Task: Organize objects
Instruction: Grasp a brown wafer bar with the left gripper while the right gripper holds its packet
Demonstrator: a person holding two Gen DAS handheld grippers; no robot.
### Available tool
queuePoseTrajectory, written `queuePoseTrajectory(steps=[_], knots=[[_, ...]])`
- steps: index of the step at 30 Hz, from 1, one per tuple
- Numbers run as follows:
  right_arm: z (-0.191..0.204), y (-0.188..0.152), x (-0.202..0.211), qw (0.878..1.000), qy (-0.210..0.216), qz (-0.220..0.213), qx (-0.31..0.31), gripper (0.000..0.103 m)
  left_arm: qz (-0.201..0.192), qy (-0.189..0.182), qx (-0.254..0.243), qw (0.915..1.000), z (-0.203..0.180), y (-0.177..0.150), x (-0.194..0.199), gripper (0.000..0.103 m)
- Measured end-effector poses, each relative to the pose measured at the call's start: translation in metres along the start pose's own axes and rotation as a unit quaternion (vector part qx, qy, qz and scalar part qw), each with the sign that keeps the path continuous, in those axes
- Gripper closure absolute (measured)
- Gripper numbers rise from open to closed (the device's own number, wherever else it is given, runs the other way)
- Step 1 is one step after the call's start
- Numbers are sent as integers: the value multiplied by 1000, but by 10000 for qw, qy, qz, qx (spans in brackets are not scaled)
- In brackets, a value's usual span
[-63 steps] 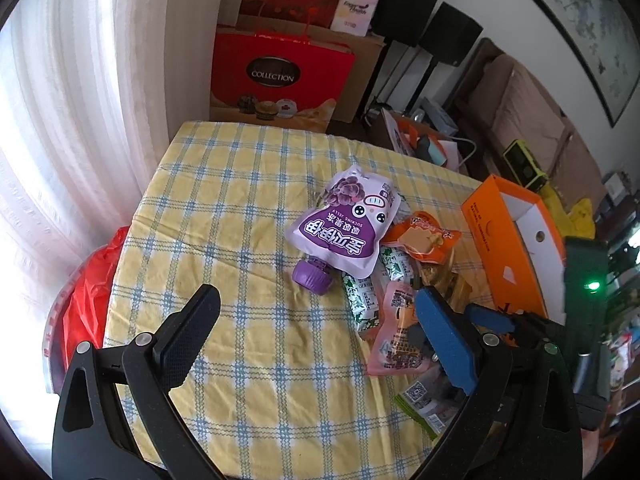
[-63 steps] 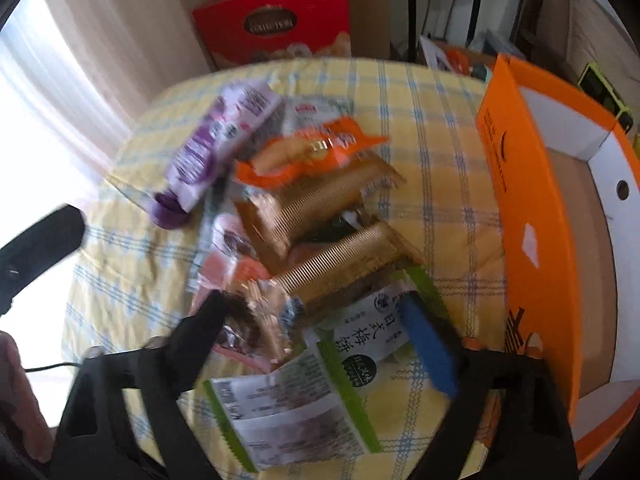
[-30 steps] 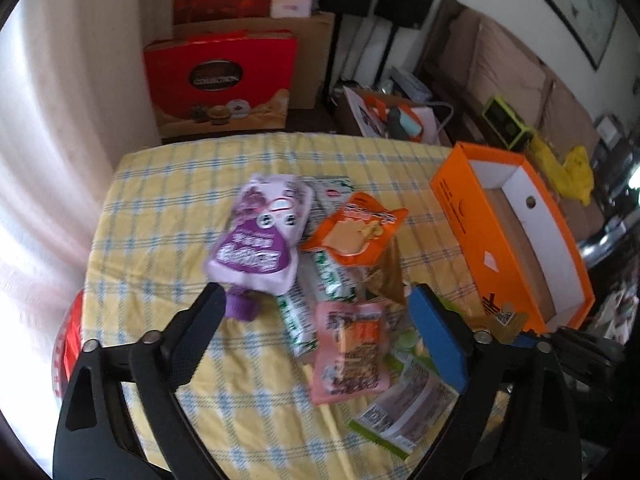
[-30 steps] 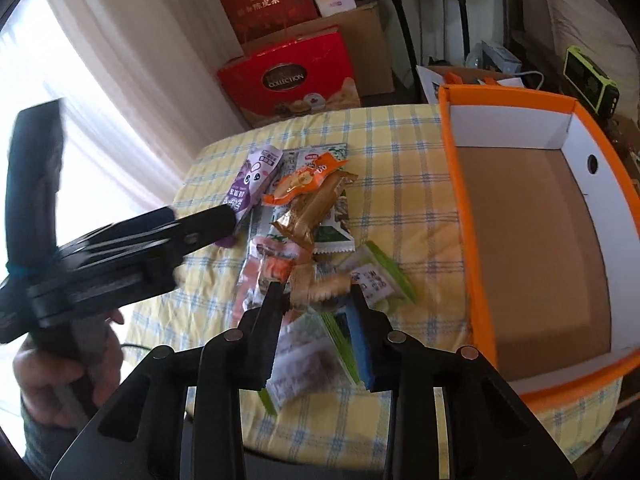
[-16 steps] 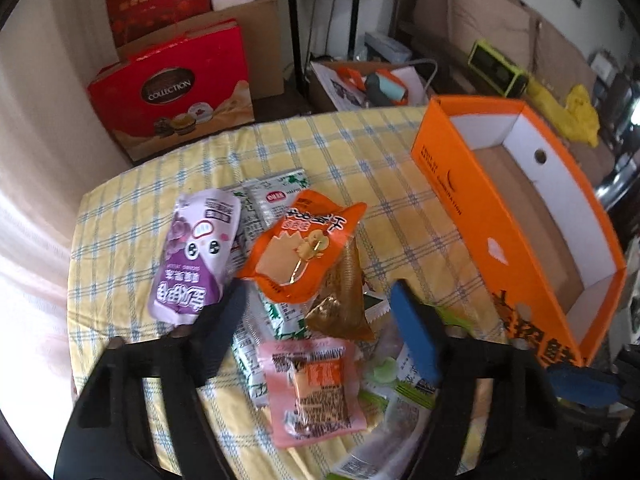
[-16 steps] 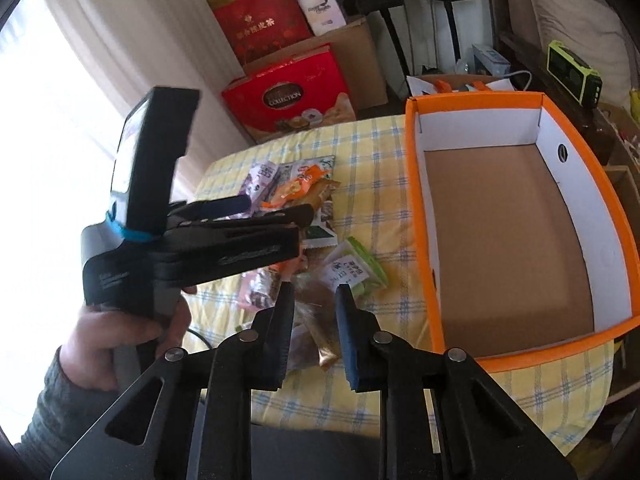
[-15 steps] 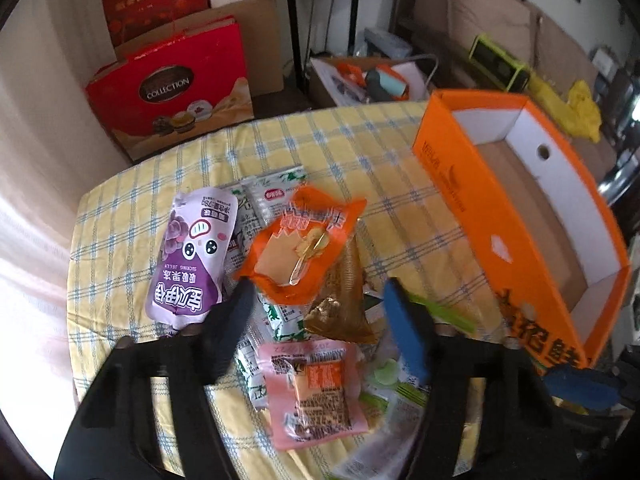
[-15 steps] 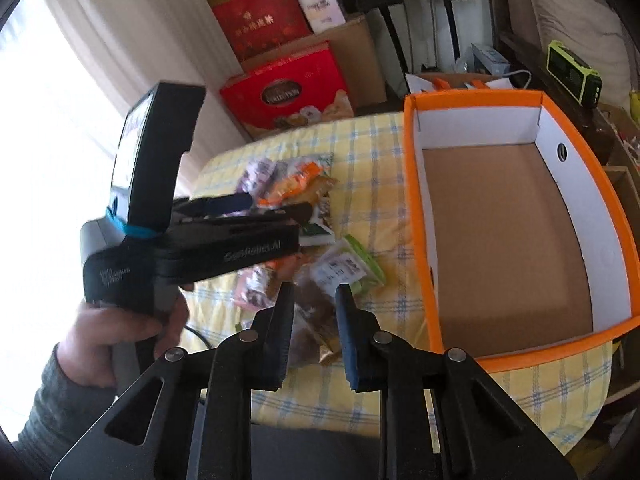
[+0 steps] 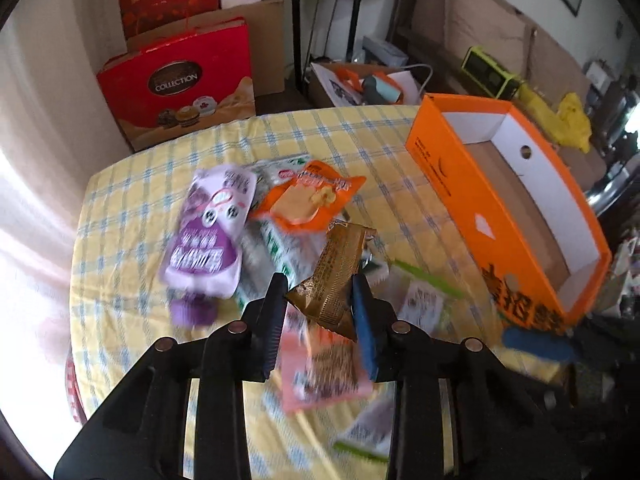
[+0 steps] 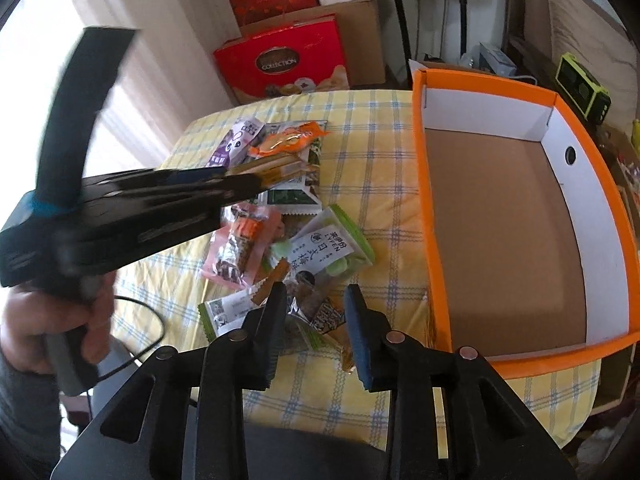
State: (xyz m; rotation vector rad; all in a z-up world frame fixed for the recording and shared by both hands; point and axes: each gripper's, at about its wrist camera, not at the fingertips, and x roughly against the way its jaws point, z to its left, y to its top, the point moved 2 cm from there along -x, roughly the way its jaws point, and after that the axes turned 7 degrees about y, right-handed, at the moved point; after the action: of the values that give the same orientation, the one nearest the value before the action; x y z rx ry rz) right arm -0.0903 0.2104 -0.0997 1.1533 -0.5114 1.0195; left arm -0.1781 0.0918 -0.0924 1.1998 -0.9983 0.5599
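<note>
While its jaws have just been closing, the left gripper (image 9: 320,294) clamps a gold wafer pack (image 9: 338,276) between its black and blue pads, the pack tilted and raised above the snack pile. Under it lie a pink pack (image 9: 324,368), blurred, a white-and-green pack (image 9: 280,244), an orange pack (image 9: 310,200) and a purple pouch (image 9: 212,236) with its cap toward the camera. All rest on the tabletop (image 9: 132,208), which has a yellow checked cloth.

From the right wrist view, the right gripper (image 10: 316,300) stands narrow, its jaws having just eased apart a little, with a crinkled dark-printed pack (image 10: 316,304) between the pads; whether the pads press on it I cannot tell. Just beyond lies a green plum pack (image 10: 324,248), then the pink pack (image 10: 240,244). A hand (image 10: 60,320) at the left edge grips the left gripper's handle.

An orange box (image 10: 420,200) with white walls and a brown floor sits at the right of the tabletop, beside the pile. Behind the tabletop stands a red gift box (image 9: 180,80) against a cardboard carton (image 9: 268,40).
</note>
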Motion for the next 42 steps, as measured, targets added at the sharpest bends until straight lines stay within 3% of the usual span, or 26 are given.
queuePoseTrajectory(steps=[15,20,24,36,38,39,40,41,42], knots=[[29,-3,-43,9846,-237,950,1446,61,87,-164,510,9985,45,-65,29,73],[26,-4,-58,9807,-374,1105,1570,55,258,-110,515,9983,46,-79,20,70],[23,-2,-64,9795,-366,1171,1597,50,317,-23,522,9981,45,-82,15,58],[28,-4,-67,9796,-276,1283,1519,50,472,169,247,9984,41,-69,-4,58],[27,-4,-67,9801,-237,1309,1471,54,494,171,233,9984,42,-68,-7,59],[27,-4,-66,9804,-241,1303,1458,58,515,164,240,9982,43,-68,-9,65],[26,-4,-66,9808,-234,1288,1447,60,529,131,252,9982,43,-68,-10,77],[25,-4,-66,9813,-212,1281,1421,70,555,97,262,9981,44,-68,-11,84],[24,-4,-66,9818,-182,1297,1377,72,572,118,272,9979,44,-69,-12,85]])
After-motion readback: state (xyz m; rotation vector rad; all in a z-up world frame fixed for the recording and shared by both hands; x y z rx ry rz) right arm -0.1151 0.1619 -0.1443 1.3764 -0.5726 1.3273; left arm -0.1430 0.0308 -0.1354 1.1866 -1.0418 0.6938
